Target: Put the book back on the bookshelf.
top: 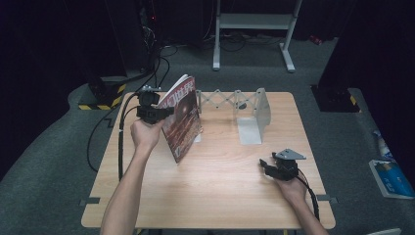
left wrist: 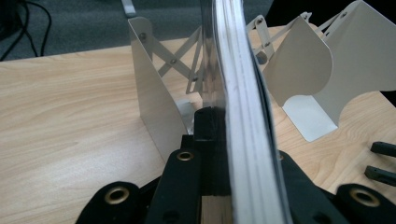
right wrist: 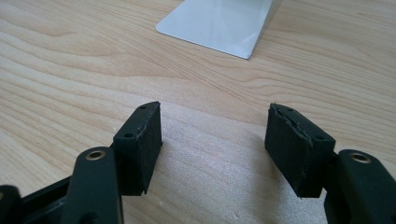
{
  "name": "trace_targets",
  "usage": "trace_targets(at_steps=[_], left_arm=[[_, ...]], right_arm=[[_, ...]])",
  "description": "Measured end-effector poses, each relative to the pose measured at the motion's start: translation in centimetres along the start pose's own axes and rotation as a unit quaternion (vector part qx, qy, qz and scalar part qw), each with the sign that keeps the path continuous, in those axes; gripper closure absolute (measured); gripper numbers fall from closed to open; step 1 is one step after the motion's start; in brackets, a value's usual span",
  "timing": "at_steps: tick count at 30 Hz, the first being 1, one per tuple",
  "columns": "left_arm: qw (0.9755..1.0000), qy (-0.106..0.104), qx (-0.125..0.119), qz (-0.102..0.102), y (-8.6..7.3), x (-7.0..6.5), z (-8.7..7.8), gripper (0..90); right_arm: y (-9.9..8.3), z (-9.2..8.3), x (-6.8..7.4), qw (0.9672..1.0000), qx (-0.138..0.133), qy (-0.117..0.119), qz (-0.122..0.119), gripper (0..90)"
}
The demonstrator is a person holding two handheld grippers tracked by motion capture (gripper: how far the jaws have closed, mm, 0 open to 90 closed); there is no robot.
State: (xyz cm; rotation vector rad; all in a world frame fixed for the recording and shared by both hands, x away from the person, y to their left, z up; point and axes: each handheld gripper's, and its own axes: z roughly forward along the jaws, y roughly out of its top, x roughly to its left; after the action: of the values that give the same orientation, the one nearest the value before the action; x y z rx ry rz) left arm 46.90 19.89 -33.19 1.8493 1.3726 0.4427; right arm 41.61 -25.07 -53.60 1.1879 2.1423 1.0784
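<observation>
A magazine (top: 183,117) with a dark red cover is held upright and tilted over the left part of the wooden table (top: 220,196). My left gripper (top: 159,111) is shut on its edge. In the left gripper view the magazine's page edges (left wrist: 243,116) run up between the jaws of the left gripper (left wrist: 224,126). A white expanding bookend rack (top: 254,115) stands behind it, with one end plate (left wrist: 154,98) close to the magazine and the other plate (left wrist: 317,70) further right. My right gripper (top: 266,164) rests low at the table's right, open, with nothing between its pads (right wrist: 215,140).
The rack's flat base plate (right wrist: 219,23) lies ahead of the right gripper. The right gripper's fingertips (left wrist: 383,161) show at the edge of the left gripper view. A white desk frame (top: 254,29) and cables stand on the floor beyond the table.
</observation>
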Motion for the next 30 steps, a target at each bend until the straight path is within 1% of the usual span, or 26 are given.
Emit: trace_targets(at_steps=[8, 11, 15, 19, 23, 26, 27, 30], left_arm=[[0.9996, 0.021, -0.014, 0.008, 0.5, -0.4, -0.3, 84.0], [0.9995, 0.023, -0.023, 0.004, 0.7, -0.5, 0.0, 84.0], [0.9992, 0.022, -0.034, 0.006, 0.8, -0.8, 0.4, 83.9], [0.9991, 0.025, -0.035, 0.005, 0.9, -0.9, 1.0, 83.9], [0.9985, 0.034, -0.040, 0.013, 0.8, -1.3, 1.6, 84.0], [0.9984, 0.030, -0.045, 0.018, 0.7, -1.5, 1.9, 83.9], [0.9983, 0.030, -0.045, 0.022, 0.7, -1.5, 2.0, 83.9], [0.9980, 0.034, -0.045, 0.029, 0.6, -1.6, 2.3, 83.9]], right_arm=[[0.0, 0.0, 0.0, 1.0000, 0.000, 0.000, 0.000, 36.5], [0.0, 0.0, 0.0, 1.0000, 0.000, 0.001, -0.001, 36.6], [0.0, 0.0, 0.0, 1.0000, 0.000, 0.001, -0.001, 36.5], [0.0, 0.0, 0.0, 1.0000, 0.001, 0.000, 0.000, 36.6], [0.0, 0.0, 0.0, 1.0000, 0.000, 0.001, -0.002, 36.5], [0.0, 0.0, 0.0, 1.0000, 0.000, 0.000, -0.002, 36.5], [0.0, 0.0, 0.0, 1.0000, -0.001, 0.000, -0.001, 36.5], [0.0, 0.0, 0.0, 1.0000, -0.001, 0.000, -0.002, 36.5]])
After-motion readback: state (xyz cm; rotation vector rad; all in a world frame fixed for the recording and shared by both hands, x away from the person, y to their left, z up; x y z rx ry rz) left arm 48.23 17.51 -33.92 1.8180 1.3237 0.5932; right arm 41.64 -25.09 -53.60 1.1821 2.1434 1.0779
